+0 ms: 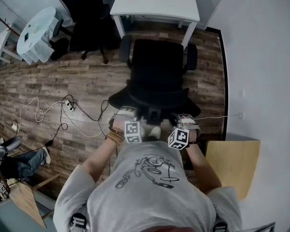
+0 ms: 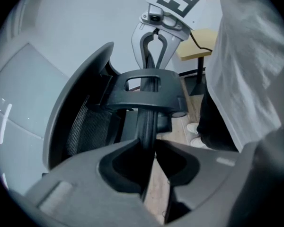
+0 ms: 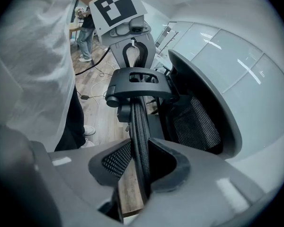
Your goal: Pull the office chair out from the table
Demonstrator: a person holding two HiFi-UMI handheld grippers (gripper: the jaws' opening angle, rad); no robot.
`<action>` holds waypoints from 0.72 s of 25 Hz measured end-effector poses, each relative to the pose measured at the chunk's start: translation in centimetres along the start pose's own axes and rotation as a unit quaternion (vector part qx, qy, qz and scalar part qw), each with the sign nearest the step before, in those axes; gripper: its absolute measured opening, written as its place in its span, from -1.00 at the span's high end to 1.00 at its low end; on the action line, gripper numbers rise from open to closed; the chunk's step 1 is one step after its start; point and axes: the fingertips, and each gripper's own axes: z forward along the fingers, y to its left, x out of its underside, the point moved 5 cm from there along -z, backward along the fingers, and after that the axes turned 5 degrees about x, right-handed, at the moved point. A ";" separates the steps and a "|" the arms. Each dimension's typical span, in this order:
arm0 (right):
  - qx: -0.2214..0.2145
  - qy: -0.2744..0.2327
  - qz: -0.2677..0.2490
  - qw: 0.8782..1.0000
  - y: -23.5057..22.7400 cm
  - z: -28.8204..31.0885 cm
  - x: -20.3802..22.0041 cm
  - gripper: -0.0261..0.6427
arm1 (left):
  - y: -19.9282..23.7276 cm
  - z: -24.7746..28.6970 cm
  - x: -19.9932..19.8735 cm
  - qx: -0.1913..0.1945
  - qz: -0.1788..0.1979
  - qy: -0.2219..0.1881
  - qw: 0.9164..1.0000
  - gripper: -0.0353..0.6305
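Two grips, partly closed: my left gripper (image 2: 149,151) and right gripper (image 3: 141,161) each pinch the backrest edge (image 3: 140,122) of the office chair (image 1: 157,71), seemingly just clear of the table (image 1: 154,4).

grey graphic t-shirt (image 1: 150,187), stacked wrist bracelets (image 1: 115,136)

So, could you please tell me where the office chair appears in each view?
Head view: office chair, centre, below the white table.
Left gripper view: office chair, centre, back edge running upward.
Right gripper view: office chair, centre, back edge running upward.
Shared landmark: the person's pale T-shirt.
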 end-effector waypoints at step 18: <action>-0.074 -0.071 0.155 0.983 -2.9 -5.5 -3.8 0.61 | 1.1 -6.9 -0.7 -0.029 -0.116 -0.118 0.986 0.82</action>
